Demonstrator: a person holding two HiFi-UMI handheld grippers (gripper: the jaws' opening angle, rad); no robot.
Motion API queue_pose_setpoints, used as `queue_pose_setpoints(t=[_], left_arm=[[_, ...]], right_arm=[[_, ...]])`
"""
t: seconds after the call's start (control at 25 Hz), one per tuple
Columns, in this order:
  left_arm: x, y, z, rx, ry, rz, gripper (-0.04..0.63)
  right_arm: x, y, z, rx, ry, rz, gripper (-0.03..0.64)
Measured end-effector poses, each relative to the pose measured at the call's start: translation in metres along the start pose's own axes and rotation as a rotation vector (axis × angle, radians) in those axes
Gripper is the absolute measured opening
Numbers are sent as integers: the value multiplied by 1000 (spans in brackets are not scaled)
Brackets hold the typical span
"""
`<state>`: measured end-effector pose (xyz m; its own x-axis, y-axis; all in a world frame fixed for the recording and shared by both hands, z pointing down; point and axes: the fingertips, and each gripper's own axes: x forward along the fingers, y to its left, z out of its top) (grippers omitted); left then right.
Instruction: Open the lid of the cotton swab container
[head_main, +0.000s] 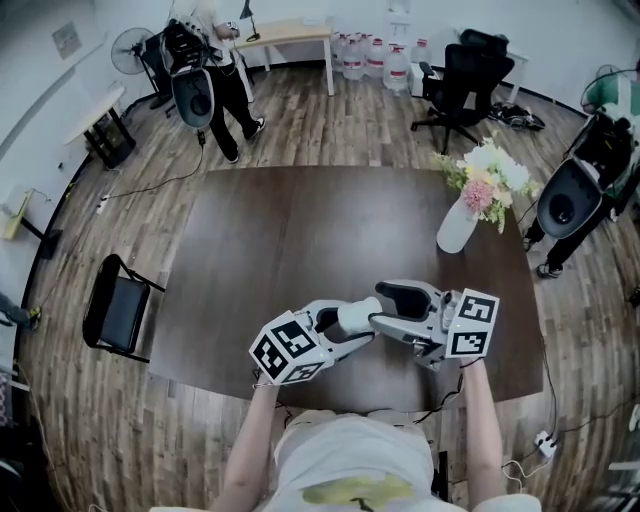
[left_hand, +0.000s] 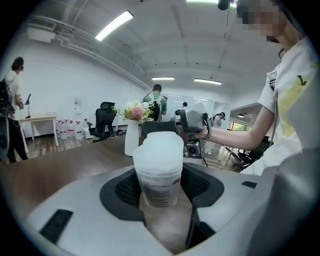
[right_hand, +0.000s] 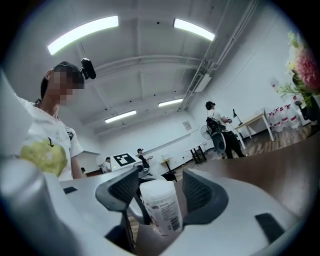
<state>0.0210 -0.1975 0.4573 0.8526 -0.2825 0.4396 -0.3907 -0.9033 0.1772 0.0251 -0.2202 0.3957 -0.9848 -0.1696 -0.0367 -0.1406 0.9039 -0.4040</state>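
The step in hand looked like setting a grip on the lid. The left gripper (left_hand: 161, 180) had its ribbed black pads (left_hand: 129, 189) clamped on the labelled lower body of the translucent white plastic cotton swab container (left_hand: 159, 167), which stood about upright between them, its wider frosted lid (left_hand: 162, 147) above the pads and seemingly not yet off. The right gripper (right_hand: 161, 182) faced it with its fingers (right_hand: 199, 192) spread, the container between them with a slim gap at each pad, so nothing was gripped on that side. The next move probably called for closing those fingers on the lid alone, clear of the left pads, then pulling or levering it away with the body held firm; a bite that took in the body too would pin the lid shut. Only the head view showed both grippers meeting nose to nose above the near edge of the dark brown wooden table (head_main: 300, 230). Only the right gripper view showed the barcode on the label; no view made plain whether the lid had loosened
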Motion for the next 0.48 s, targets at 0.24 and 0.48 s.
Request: queue_pose_setpoints(t=[0.24, 0.48], left_arm=[[-3, -7, 2, 8, 13, -54, 239], [-6, -12, 4, -6, 15, -96, 239]], right_arm=[[11, 9, -9, -29, 97, 58, 273], [15, 17, -14, -63, 144, 100, 270]])
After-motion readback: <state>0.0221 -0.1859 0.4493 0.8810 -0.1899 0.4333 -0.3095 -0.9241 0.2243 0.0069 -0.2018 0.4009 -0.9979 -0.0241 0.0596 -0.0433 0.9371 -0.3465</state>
